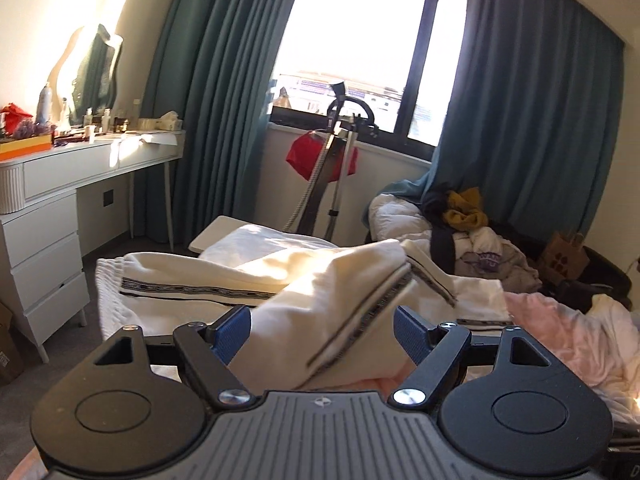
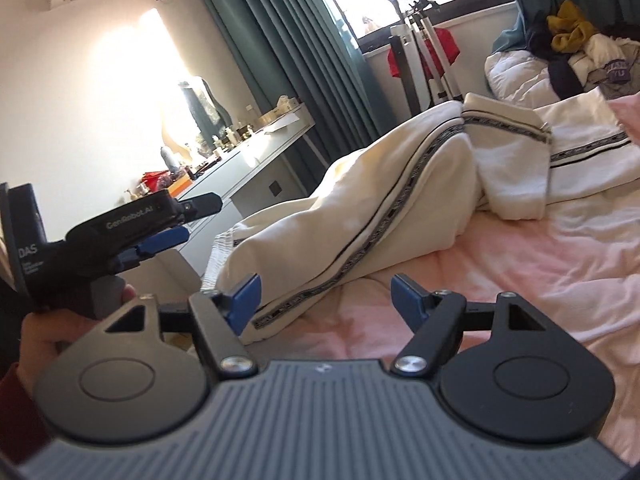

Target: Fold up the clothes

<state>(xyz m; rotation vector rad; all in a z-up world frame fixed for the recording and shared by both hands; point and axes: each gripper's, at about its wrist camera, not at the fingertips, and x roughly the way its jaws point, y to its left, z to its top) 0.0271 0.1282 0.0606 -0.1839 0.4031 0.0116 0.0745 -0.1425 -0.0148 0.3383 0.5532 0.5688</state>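
Cream trousers (image 1: 332, 280) with a black patterned side stripe lie bunched across the pink bedsheet (image 1: 560, 320). One leg is doubled over and blurred. My left gripper (image 1: 324, 332) is open, its blue pads wide apart. The cloth lies low between them without being pinched. In the right wrist view the trousers (image 2: 360, 208) stretch from the bed's left edge toward the far right. My right gripper (image 2: 325, 300) is open too, and the trouser hem lies beside its left pad on the bedsheet (image 2: 500, 280). A hand holds the left gripper (image 2: 200, 218) at the left of this view, off the cloth.
A white dressing table (image 1: 80, 168) with bottles stands at the left wall. A garment steamer stand (image 1: 340, 160) with a red cloth is under the window. A pile of clothes (image 1: 480, 232) and a paper bag (image 1: 564, 256) sit at the far right of the bed.
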